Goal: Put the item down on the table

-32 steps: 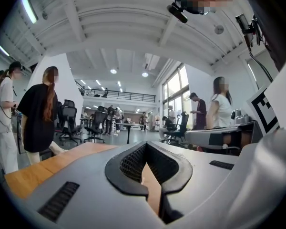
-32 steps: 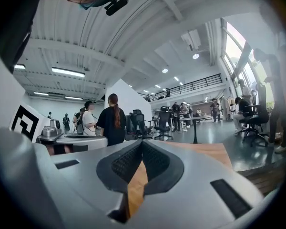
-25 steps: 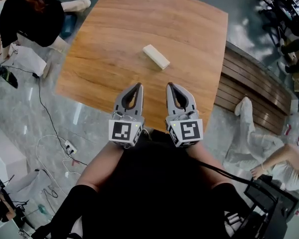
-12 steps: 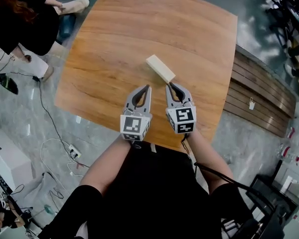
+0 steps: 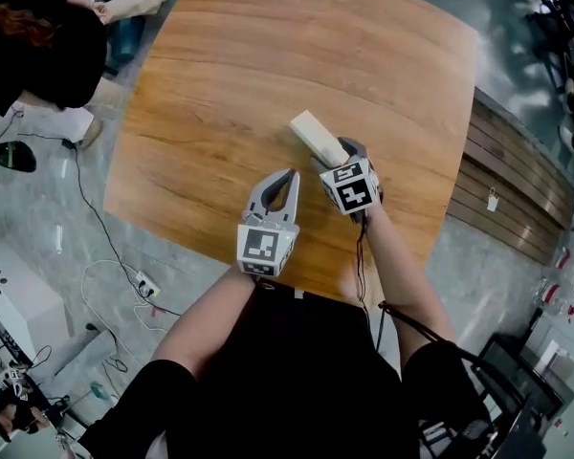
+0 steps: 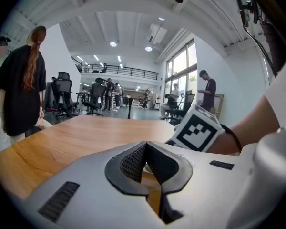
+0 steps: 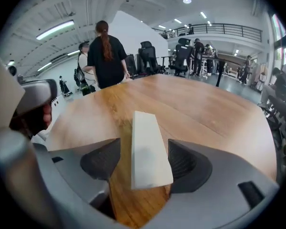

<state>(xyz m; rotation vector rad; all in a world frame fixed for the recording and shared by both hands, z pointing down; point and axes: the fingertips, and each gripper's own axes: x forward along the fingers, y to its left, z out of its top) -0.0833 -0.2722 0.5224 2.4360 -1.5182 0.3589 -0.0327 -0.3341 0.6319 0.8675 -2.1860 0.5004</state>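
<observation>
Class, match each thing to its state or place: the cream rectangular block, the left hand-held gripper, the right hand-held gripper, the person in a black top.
Things:
A cream rectangular block
B left hand-held gripper
C right hand-held gripper
D person in a black top

States:
1 jaws together, empty
2 lies on the brown wooden table
3 stands beside that table
4 block between its jaws

Pairs: A-2, B-1, C-4, D-3. The right hand-held gripper's jaws are opening.

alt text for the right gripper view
A white rectangular block lies on a wooden table between the jaws of the right gripper, which are opening and not pressing it. Behind, a person in black stands near office chairs.
</observation>
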